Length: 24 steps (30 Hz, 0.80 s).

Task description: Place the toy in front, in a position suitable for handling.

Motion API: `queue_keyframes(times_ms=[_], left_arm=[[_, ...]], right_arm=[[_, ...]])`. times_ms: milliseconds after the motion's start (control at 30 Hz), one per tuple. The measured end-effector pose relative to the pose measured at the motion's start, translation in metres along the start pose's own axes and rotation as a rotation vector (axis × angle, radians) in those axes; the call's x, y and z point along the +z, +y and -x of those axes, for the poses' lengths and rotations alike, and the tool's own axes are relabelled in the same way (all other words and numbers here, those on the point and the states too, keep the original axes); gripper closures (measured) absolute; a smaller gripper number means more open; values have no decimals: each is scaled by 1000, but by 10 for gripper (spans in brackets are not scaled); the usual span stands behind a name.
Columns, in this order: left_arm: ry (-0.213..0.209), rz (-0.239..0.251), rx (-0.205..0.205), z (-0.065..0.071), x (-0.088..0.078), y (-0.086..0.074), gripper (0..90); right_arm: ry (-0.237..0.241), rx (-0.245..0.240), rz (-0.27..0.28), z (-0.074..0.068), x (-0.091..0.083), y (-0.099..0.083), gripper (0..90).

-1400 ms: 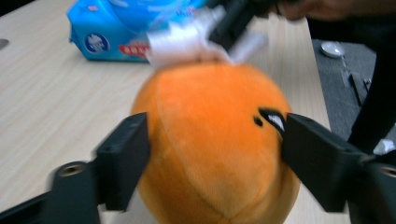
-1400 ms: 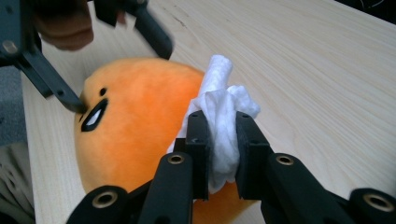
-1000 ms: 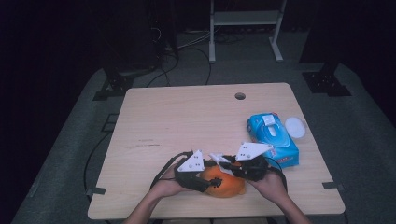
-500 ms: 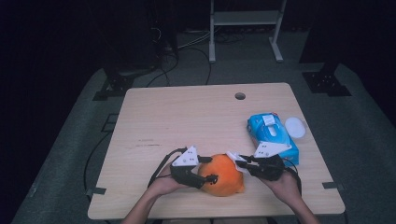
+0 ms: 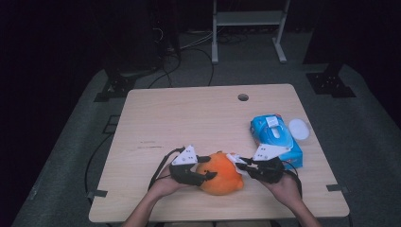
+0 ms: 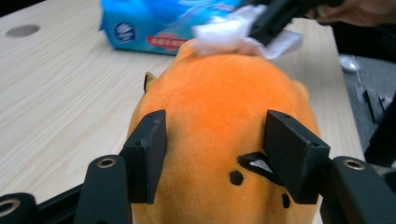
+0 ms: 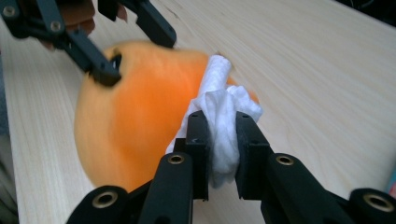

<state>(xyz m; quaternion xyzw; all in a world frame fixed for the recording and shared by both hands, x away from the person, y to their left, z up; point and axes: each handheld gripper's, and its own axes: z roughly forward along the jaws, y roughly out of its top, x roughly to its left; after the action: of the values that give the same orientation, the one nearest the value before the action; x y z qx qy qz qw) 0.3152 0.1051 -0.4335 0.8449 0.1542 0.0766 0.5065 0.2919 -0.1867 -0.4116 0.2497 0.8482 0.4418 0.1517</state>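
An orange plush toy (image 5: 221, 176) lies near the table's front edge. My left gripper (image 5: 207, 173) comes at it from the left. In the left gripper view the gripper (image 6: 219, 140) has both pads (image 6: 150, 156) pressed into the plush (image 6: 219, 88); its jaws have just been closing on it. From the right, my right gripper (image 5: 243, 163) is shut on a crumpled white tissue (image 7: 219, 105) that touches the toy's upper right side (image 7: 140, 116). That tissue (image 6: 233, 35) sits on the far top of the plush in the left gripper view.
A blue tissue pack (image 5: 275, 138) lies just behind the right hand, with a white round lid (image 5: 299, 127) beside it near the table's right edge. A cable hole (image 5: 243, 97) sits at the back of the wooden table (image 5: 189, 118). Both forearms cross the front edge.
The right gripper with the tissue has slid rightward from over the plush to its right side. More of the orange toy shows between the two grippers now.
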Motion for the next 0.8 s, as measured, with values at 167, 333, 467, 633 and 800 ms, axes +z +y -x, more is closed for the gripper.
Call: queue_keyframes(times_ms=[167, 333, 467, 633, 800], left_arm=[[8, 9, -44, -7, 1, -3, 400], [-4, 10, -62, -11, -2, -8, 400], [-6, 10, -65, -11, -3, -9, 400], [1, 9, -69, -12, -2, -10, 400], [-4, 11, -97, -18, -6, -14, 399]], right_arm=[[40, 0, 31, -9, 0, 1, 772], [54, -72, 36, -25, 5, 9, 772], [33, -27, 18, -12, 4, 1, 772], [38, -6, 18, -10, 1, -3, 772], [85, -91, 33, -29, -1, 4, 772]])
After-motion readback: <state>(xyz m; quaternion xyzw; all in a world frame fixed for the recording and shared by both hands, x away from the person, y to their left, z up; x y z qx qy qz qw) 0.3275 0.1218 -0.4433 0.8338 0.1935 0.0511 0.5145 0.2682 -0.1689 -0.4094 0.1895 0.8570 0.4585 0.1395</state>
